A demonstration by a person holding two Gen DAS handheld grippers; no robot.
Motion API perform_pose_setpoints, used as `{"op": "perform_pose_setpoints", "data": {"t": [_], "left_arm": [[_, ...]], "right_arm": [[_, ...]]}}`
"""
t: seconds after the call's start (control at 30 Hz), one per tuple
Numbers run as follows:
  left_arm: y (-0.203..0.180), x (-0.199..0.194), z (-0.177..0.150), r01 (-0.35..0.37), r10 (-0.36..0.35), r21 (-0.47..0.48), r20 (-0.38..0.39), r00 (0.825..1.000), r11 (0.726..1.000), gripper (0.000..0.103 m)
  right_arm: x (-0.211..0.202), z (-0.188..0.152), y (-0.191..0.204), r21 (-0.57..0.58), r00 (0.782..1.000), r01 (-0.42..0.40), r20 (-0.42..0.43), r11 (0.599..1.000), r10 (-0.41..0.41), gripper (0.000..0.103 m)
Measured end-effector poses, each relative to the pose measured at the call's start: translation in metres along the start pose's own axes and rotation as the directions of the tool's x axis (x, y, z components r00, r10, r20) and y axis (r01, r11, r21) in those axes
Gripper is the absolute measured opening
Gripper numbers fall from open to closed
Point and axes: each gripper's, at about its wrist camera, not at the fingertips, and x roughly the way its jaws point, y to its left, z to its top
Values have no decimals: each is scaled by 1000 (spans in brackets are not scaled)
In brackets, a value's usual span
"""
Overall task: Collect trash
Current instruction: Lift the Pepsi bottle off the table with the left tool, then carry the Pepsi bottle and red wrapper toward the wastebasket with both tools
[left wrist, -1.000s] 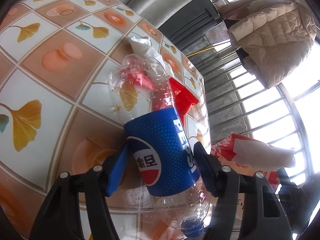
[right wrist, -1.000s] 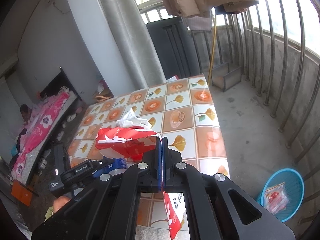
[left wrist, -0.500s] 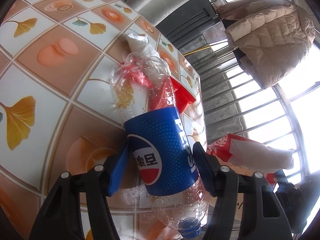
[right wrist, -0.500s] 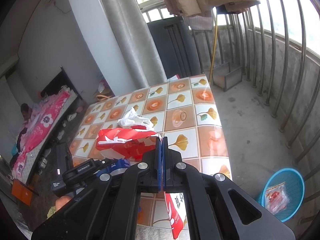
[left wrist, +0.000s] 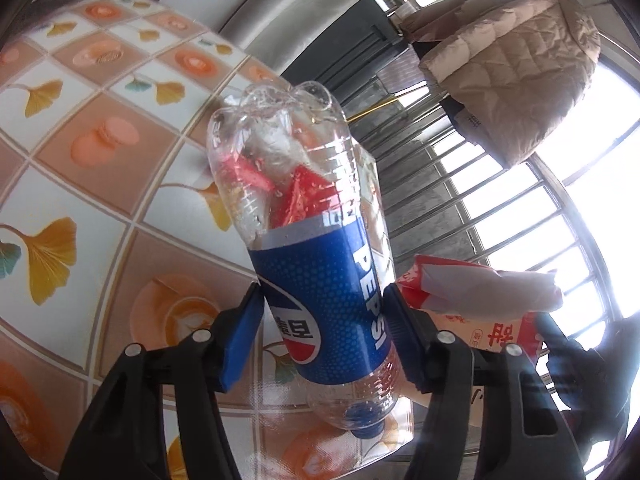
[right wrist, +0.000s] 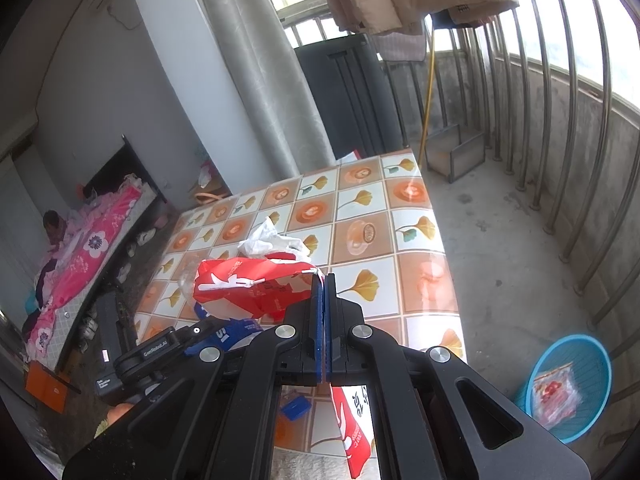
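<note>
My left gripper (left wrist: 322, 328) is shut on a clear Pepsi bottle (left wrist: 316, 248) with a blue label, held above the tiled table (left wrist: 80, 152), cap toward the camera. My right gripper (right wrist: 322, 284) is shut on a red and white plastic bag (right wrist: 248, 284), which hangs above the table (right wrist: 360, 216); the bag also shows in the left wrist view (left wrist: 476, 296). A crumpled white wrapper (right wrist: 272, 240) lies on the table behind the bag. The left gripper and bottle label (right wrist: 224, 332) show low left in the right wrist view.
A blue basket (right wrist: 568, 384) with a red packet inside stands on the concrete floor at the right. Metal railing bars (right wrist: 568, 120) line the balcony. A dark door, a curtain and a hanging beige jacket (left wrist: 512, 64) are behind the table. A bed stands far left.
My left gripper has lifted the Pepsi bottle off the table and tilted it more upright. The right gripper still holds the red bag, almost unmoved.
</note>
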Motion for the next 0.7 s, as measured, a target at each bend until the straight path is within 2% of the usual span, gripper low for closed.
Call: {"op": "perform_pose_setpoints", "data": {"t": [0.33, 0.7], "left_arm": [[-29, -24, -2, -10, 3, 110, 66, 998, 994, 58], [-53, -49, -5, -1, -18, 182, 104, 994, 983, 58]], "right_arm": [[-6, 0, 2, 15, 1000, -8, 11, 1000, 8, 0], [-27, -2, 0, 32, 999, -17, 46, 999, 15, 0]]}}
